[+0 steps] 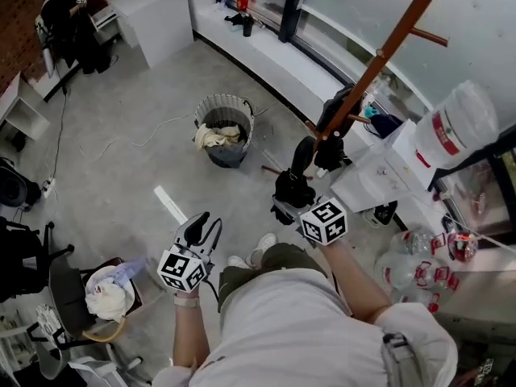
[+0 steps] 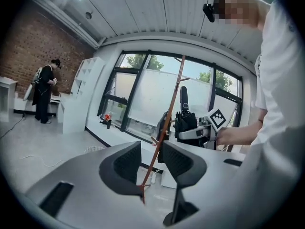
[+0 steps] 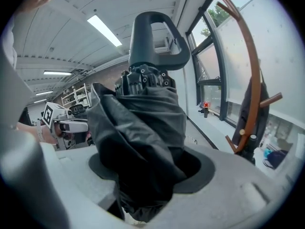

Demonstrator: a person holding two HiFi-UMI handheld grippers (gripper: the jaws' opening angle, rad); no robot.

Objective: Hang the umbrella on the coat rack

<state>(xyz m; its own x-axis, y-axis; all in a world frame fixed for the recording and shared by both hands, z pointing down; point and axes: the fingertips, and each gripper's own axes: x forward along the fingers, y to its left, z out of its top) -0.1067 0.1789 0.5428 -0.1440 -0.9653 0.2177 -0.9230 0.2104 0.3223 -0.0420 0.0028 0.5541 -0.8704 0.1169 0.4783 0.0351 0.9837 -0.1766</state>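
My right tool (image 1: 289, 205) is clamped on the folded black umbrella (image 3: 143, 128). In the right gripper view its loose fabric spills over both jaws, so I cannot make out the pads themselves, only the bundle wedged between them. The umbrella stands upright with its looped handle (image 3: 155, 37) uppermost, and its lower end is cut off at the bottom edge of that view. My left tool (image 2: 151, 149) has its jaws apart with nothing between them. The thin brown line seen through the gap is the pole of the coat rack (image 2: 167, 123), standing well behind them. In the head view the coat rack (image 1: 387, 47) slants up to the right and runs out of the top edge, so its top is out of sight. Its foot is hidden behind the umbrella and a dark item (image 1: 334, 115) hanging from a lower peg. The umbrella sits just beside that dark item, and I cannot tell whether they touch. From the left gripper view the umbrella looks close to the pole on its right, not hooked on any peg. On the floor beyond stands a round bin (image 1: 224, 127) holding pale cloth. A person (image 1: 68, 22) stands far off by the brick wall, too small to make out. Clear bottles (image 1: 419, 256) crowd the right edge, partly cut off.
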